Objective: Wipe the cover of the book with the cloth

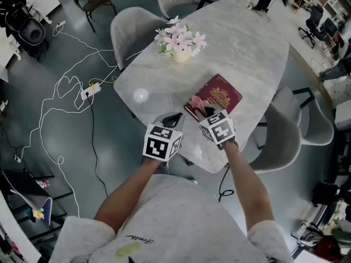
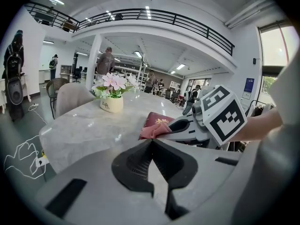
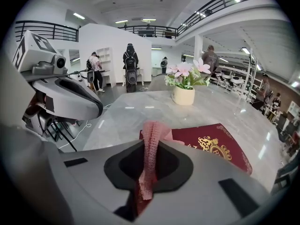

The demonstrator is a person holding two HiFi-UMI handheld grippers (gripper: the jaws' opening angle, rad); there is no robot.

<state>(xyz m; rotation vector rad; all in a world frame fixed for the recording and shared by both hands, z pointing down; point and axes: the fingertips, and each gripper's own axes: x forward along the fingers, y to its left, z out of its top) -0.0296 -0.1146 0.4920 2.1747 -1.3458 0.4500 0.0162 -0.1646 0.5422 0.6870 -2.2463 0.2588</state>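
— Since the right gripper (image 3: 149,175) is clamped on the cloth (image 3: 152,139), is it the one to do the wiping?

— I'd say so. The pink strip stands pinched between its jaws, with the free end bunched out front at the near corner of the book (image 3: 213,146).

— And the left gripper (image 2: 151,172)?

— Its jaws are together with nothing in them (its own view shows only the closed tips). It hangs just beside the right one, on its left, by the near edge of the table (image 1: 247,48) and off the book.

— Which way does the book lie from the cloth?

— Ahead and to the right. It lies flat and closed on the table, maroon cover up, gold crest showing. Its long axis runs away from the person and slants rightward, so the near end sits by the cloth.

— So which way should the stroke go?

— My guess is forward and right along that axis, with the cloth pressed down. I can't tell whether the cloth touches the cover yet.

— Is anything in the path?

— A flower pot (image 1: 181,44) stands well beyond the book, left of its line. The right arm is nearer. The left could pin the near edge if the book slides.
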